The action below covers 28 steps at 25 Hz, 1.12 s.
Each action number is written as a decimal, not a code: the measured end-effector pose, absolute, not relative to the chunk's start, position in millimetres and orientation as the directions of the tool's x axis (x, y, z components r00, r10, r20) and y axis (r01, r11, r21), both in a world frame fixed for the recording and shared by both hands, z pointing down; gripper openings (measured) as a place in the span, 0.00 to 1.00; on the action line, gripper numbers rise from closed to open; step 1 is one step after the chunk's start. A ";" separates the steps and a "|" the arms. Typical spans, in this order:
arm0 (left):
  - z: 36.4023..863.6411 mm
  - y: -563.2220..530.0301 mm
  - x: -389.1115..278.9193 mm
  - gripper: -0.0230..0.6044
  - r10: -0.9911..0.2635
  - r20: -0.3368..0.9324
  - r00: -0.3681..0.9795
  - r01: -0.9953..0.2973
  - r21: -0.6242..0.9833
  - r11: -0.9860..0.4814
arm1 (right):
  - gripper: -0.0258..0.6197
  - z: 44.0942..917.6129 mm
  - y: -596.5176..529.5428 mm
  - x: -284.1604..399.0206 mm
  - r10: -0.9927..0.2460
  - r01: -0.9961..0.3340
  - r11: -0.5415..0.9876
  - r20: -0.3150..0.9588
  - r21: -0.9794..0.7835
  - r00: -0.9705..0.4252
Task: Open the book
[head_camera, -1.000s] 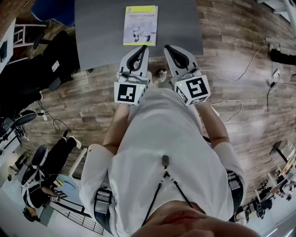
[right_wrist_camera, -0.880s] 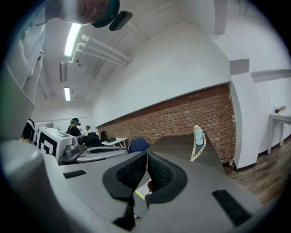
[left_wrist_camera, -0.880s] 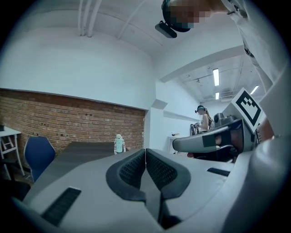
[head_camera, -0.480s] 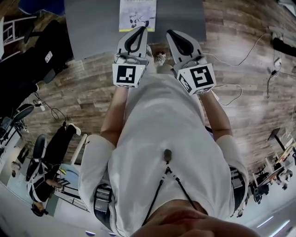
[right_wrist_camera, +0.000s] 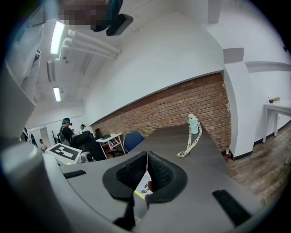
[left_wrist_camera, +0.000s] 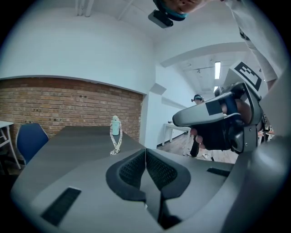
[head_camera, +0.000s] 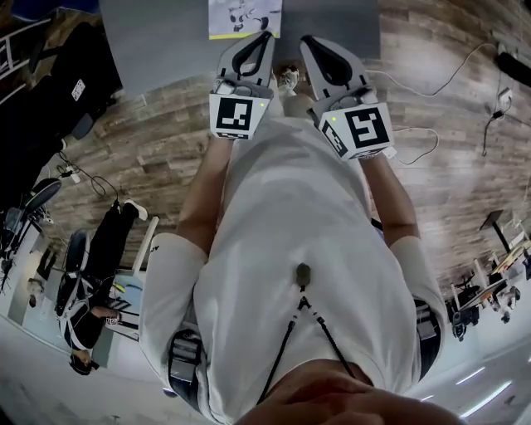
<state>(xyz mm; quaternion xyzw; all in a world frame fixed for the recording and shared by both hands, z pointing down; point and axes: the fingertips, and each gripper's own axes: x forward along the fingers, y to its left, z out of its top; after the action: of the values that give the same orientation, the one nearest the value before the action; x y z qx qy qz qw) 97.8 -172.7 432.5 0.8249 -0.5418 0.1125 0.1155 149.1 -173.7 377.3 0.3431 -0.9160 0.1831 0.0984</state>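
The book (head_camera: 245, 17), a thin paperback with a pale cover and a yellow band, lies closed on the dark grey table (head_camera: 158, 41) at the top edge of the head view. My left gripper (head_camera: 265, 36) is shut and empty, its tips just short of the book's near edge. My right gripper (head_camera: 305, 41) is shut too, beside it at the table's near edge. In the left gripper view the jaws (left_wrist_camera: 145, 152) meet over the tabletop. In the right gripper view the jaws (right_wrist_camera: 147, 154) are together, and a piece of the book (right_wrist_camera: 144, 186) shows beneath them.
A pale green bottle with a patterned lanyard (left_wrist_camera: 115, 125) stands at the table's far end, before a brick wall. A blue chair (right_wrist_camera: 132, 139) is beyond the table. Black chairs (head_camera: 50, 91) and cables (head_camera: 431, 75) are on the wooden floor. People stand further back (right_wrist_camera: 68, 129).
Both grippers have moved forward and down toward the table's near edge. The book has slid up to the top edge of the head view. Both stay shut.
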 end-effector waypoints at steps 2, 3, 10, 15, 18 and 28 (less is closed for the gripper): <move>442.5 -176.7 99.2 0.08 -0.857 0.323 0.401 -0.915 0.086 -0.395 | 0.10 385.4 -178.0 148.1 -0.595 -0.674 0.684 0.321 -0.279 -0.736; 446.5 -179.1 100.2 0.08 -0.852 0.328 0.408 -0.912 0.093 -0.401 | 0.10 389.2 -180.3 147.8 -0.598 -0.680 0.675 0.328 -0.284 -0.731; 482.3 -190.4 102.0 0.08 -0.819 0.393 0.418 -0.903 0.083 -0.421 | 0.10 407.5 -187.5 140.9 -0.601 -0.698 0.645 0.356 -0.312 -0.715; 516.9 -195.6 99.5 0.08 -0.783 0.451 0.429 -0.894 0.089 -0.439 | 0.10 422.8 -195.1 138.9 -0.609 -0.715 0.622 0.377 -0.319 -0.698; 533.2 -197.4 102.5 0.08 -0.757 0.483 0.439 -0.887 0.102 -0.450 | 0.10 427.8 -199.8 143.2 -0.614 -0.727 0.603 0.391 -0.328 -0.686; 596.2 -190.8 114.6 0.28 -0.659 0.600 0.454 -0.868 0.133 -0.478 | 0.10 442.7 -203.0 147.5 -0.610 -0.738 0.586 0.416 -0.336 -0.674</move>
<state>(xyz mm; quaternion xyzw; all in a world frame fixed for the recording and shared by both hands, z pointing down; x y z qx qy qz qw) 114.6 -190.8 596.2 0.8247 -0.4630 0.2420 0.2166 147.5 -203.0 442.7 0.3825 -0.8811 0.2465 0.1289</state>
